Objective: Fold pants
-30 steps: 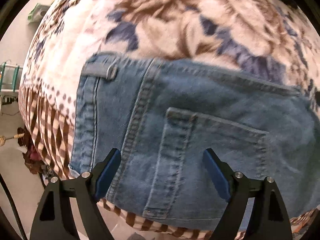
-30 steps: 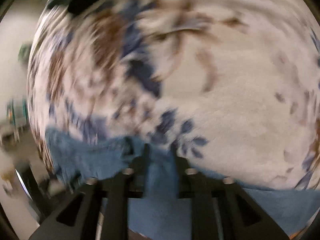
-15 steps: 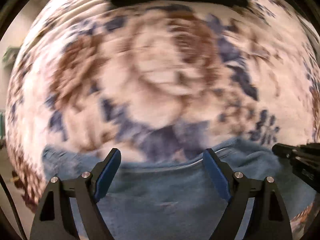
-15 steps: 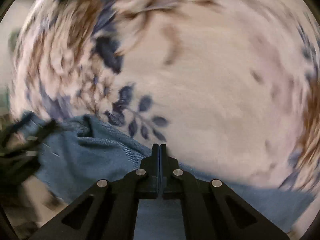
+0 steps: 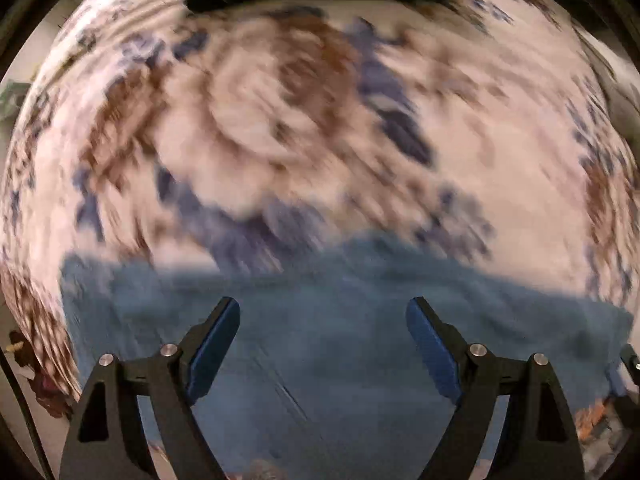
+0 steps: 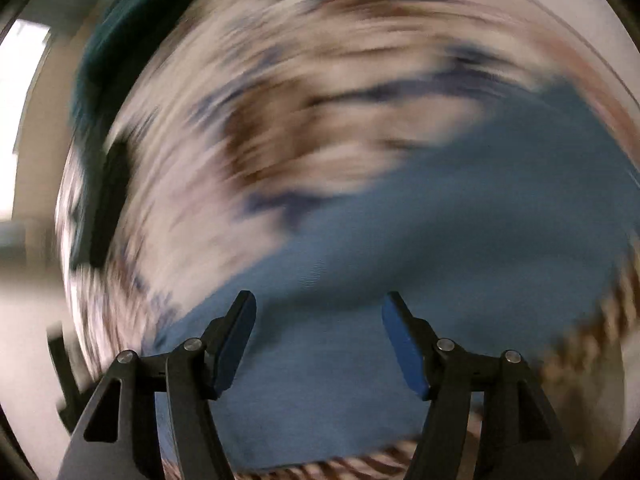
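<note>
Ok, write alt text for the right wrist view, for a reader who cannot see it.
The right gripper hangs open over blue denim pants, its jaws having just opened with nothing pinched between them. The pants lie on a floral blanket in cream, brown and navy; the whole picture is smeared by motion blur.

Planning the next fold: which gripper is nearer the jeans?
Right, seemingly: right gripper hovers over the jeans, nothing between its jaws, which have just been opening. Left gripper hovers open over them too; blur leaves it uncertain.
</note>
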`<state>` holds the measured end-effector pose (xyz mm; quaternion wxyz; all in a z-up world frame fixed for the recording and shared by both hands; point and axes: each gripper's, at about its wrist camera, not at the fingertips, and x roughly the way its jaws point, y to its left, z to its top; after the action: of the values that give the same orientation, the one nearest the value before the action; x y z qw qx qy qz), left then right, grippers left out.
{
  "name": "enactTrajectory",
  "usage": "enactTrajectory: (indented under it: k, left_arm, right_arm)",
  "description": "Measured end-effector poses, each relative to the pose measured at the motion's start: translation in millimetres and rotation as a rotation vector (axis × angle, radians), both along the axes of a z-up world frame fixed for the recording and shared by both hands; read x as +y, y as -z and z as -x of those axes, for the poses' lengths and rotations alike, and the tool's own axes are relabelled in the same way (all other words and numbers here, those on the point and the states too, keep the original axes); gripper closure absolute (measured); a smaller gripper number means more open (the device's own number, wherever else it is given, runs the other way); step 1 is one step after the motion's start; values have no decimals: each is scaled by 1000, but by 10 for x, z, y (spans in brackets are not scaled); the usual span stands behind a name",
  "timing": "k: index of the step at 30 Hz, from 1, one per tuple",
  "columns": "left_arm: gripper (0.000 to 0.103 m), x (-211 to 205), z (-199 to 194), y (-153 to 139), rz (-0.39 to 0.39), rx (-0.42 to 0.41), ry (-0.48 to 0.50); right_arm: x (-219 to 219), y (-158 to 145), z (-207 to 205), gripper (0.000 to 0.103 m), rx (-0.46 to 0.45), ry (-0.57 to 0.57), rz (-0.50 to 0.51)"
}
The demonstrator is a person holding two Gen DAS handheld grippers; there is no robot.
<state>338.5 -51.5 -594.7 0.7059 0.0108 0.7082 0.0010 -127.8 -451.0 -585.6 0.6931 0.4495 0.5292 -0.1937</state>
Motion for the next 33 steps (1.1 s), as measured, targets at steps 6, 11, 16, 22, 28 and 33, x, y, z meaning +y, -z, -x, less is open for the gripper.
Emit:
enactTrajectory:
  k: [6,11,16,22,28,33]
  left_arm:
    - [18,-1055,668,382,45,170,93]
    - [15,-1646,904,703,-14,237,146]
    - [0,-1842,831,900,-71,266,114]
    - [0,-1863,632,1000,-57,253,94]
    - [0,-1794,959,1028,-72,241,88]
    - [0,-1856,1076,986,-81,240,84]
  right_arm:
    - [-1278,382,1563,35,11,456,-56]
    - [-1789,920,1943,35,-199,557,-190]
    - [-2008,1099,1731,35,-324,521,-207]
    - [-2050,1111,1454,34,-375,449,-237]
    - [-1944,884,1352,45,-451,358,-244]
    - [-1878,939,1219,45,-401,322,-225]
